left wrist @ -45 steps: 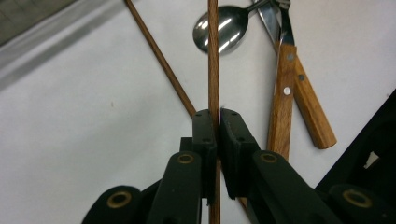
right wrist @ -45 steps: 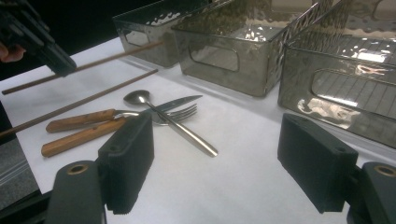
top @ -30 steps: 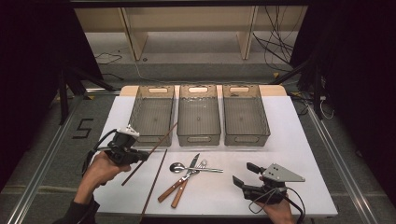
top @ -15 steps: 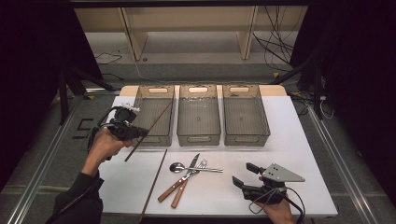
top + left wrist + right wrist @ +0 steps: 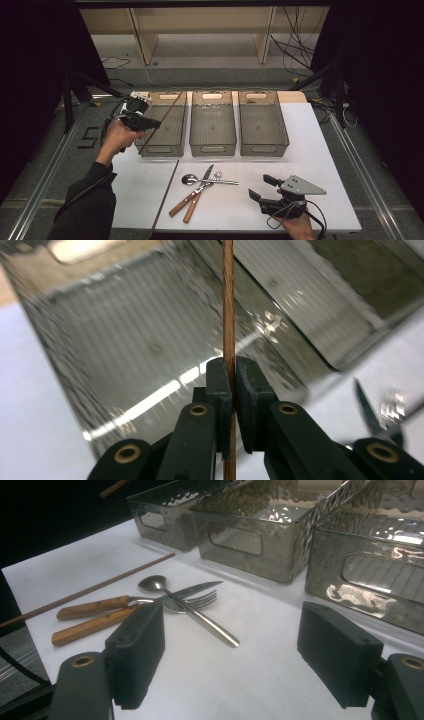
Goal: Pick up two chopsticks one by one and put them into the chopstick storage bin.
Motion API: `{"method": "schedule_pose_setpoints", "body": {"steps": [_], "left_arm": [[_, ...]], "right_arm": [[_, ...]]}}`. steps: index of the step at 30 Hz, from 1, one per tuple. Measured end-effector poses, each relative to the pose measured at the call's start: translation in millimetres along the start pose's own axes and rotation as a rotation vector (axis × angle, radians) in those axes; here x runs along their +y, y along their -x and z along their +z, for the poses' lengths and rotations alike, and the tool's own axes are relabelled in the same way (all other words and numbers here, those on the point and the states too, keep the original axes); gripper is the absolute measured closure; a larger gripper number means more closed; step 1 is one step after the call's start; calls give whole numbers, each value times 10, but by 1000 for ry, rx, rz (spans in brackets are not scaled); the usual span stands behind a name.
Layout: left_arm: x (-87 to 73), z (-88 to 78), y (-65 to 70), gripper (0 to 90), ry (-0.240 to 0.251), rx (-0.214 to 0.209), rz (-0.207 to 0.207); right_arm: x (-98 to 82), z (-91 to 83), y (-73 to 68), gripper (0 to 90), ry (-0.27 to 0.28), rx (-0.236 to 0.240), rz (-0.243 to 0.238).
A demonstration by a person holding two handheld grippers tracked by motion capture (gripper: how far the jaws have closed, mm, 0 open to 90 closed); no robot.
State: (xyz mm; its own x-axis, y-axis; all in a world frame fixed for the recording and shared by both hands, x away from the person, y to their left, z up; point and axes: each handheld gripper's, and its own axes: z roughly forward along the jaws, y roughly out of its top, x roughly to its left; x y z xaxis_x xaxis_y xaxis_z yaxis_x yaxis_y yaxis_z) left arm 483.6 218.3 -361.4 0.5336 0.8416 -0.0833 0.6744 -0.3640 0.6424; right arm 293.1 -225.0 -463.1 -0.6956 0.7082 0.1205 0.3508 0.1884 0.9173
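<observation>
My left gripper [image 5: 154,123] is shut on a thin brown chopstick [image 5: 167,112], which slants over the left grey bin [image 5: 172,146]. In the left gripper view the chopstick [image 5: 228,300] runs straight up between the closed pads of that gripper [image 5: 229,371], with the bin [image 5: 125,355] below it. A second chopstick [image 5: 164,197] lies on the white table. Beside it lie a metal spoon [image 5: 191,179], a wooden-handled knife [image 5: 183,203] and a fork [image 5: 192,211], crossed. My right gripper [image 5: 260,186] rests open near the front edge, its jaws wide apart [image 5: 230,647] and pointing at the cutlery.
Three grey bins stand in a row at the back: left, middle [image 5: 212,146] and right [image 5: 264,147]. The right gripper view shows the spoon [image 5: 155,584], the wooden handles [image 5: 90,625] and the lying chopstick [image 5: 100,587]. The white table [image 5: 325,150] drops off to dark floor on both sides.
The left hand has carried the chopstick away from the table's front left, up and back over the left bin. The right gripper has not moved.
</observation>
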Motion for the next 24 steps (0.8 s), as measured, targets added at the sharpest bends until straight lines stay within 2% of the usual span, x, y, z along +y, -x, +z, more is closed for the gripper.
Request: {"method": "schedule_pose_setpoints", "body": {"steps": [6,13,18,24], "left_arm": [[113,114,-114,847,29,25,-26],[176,282,-237,847,26,50,-44],[198,342,-290,847,9,92,-24],[148,409,-333,847,3,97,-27]], "right_arm": [[5,-3,-5,278,5,6,-4],[2,-6,-3,278,5,15,-2],[-3,-1,8,277,3,17,-1],[-2,-3,7,277,3,18,-2]]}}
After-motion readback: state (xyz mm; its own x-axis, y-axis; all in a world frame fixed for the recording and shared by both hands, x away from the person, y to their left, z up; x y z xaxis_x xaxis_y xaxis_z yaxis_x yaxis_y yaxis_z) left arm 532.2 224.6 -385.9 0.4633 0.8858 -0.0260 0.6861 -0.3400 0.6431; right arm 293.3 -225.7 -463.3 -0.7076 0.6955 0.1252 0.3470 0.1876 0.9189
